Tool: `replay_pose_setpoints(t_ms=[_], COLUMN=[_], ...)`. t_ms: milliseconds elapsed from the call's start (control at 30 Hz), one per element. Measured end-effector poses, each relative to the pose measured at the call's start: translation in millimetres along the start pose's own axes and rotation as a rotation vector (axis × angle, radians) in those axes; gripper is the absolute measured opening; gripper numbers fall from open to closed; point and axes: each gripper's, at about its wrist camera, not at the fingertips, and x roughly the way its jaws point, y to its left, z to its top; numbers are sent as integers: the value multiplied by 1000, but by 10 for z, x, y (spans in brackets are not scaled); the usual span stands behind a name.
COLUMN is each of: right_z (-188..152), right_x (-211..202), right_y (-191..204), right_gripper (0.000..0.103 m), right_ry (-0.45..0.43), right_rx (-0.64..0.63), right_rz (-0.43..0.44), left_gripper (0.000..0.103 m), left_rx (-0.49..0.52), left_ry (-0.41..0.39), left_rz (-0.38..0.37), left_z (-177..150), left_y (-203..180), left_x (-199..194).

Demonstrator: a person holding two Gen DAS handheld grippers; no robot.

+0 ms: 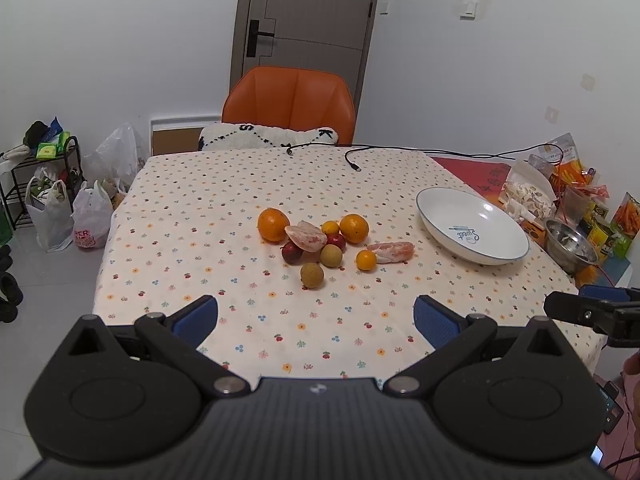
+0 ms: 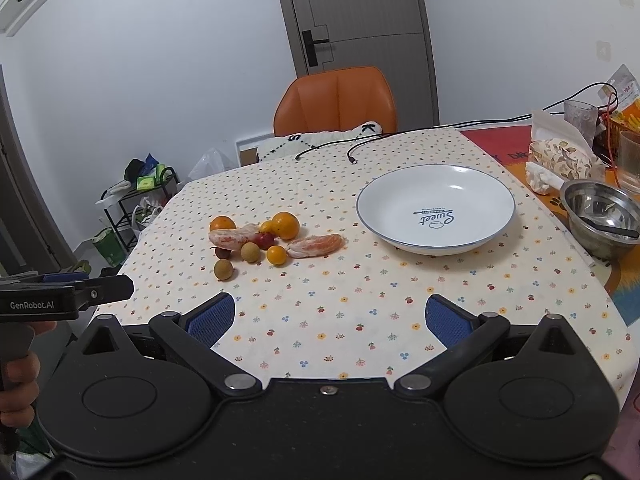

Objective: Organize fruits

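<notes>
1. Your left gripper [image 1: 316, 318] hangs over the near edge of the table, jaws spread wide, blue pads with nothing between them.
2. Your right gripper [image 2: 330, 320] is the same: jaws wide apart, nothing held, low over the flowered tablecloth [image 2: 360, 300].
3. The fruit sits in a loose cluster on the cloth, middle of the table, left of the plate and apart from it.
4. In that cluster: a big orange [image 1: 273, 224] on the far left, a second orange [image 1: 354, 228] on the right, and a peeled citrus piece [image 1: 306, 237] leaning between them.
5. Another peeled citrus segment [image 1: 391, 251] lies on the plate side, touching a small kumquat [image 1: 366, 260].
6. A second small yellow fruit [image 1: 330, 227] is tucked by the right orange, with two dark red fruits [image 1: 292, 253] close under the peeled piece.
7. Two brown longans: one [image 1: 331, 255] inside the group, one [image 1: 311, 275] nearest you, just off the cluster.
8. Now the containers. The white plate [image 2: 472, 188], blue-rimmed with "Sweet" printed inside, holds no fruit.
9. The steel bowl [image 2: 588, 236] to the plate's right holds a dark utensil and some pale scraps; what they are, you can't tell.
10. A clear glass [image 2: 631, 160] stands behind the bowl; its contents can't be made out.
11. A black cable [image 1: 354, 162] trails across the far edge.
</notes>
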Motion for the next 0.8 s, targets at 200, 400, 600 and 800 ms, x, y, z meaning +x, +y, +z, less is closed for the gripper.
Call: replay_pose_setpoints(t_ms=[200, 400, 600, 800], right_z=[6, 13, 15, -5], right_x=[-19, -17, -13, 23], right_y=[-14, -26, -32, -24], right_gripper=[103, 103, 103, 103], right_ry=[-5, -5, -5, 0], right_rx=[-2, 3, 1, 5], right_rz=[0, -3, -2, -5], left_gripper=[103, 103, 103, 103], left_rx=[-10, 9, -7, -37], left_ry=[3, -18, 7, 46], left_rz=[-13, -6, -12, -28], left_z=[5, 4, 6, 11], left_y=[-4, -19, -11, 15], left_x=[-13, -8, -4, 17])
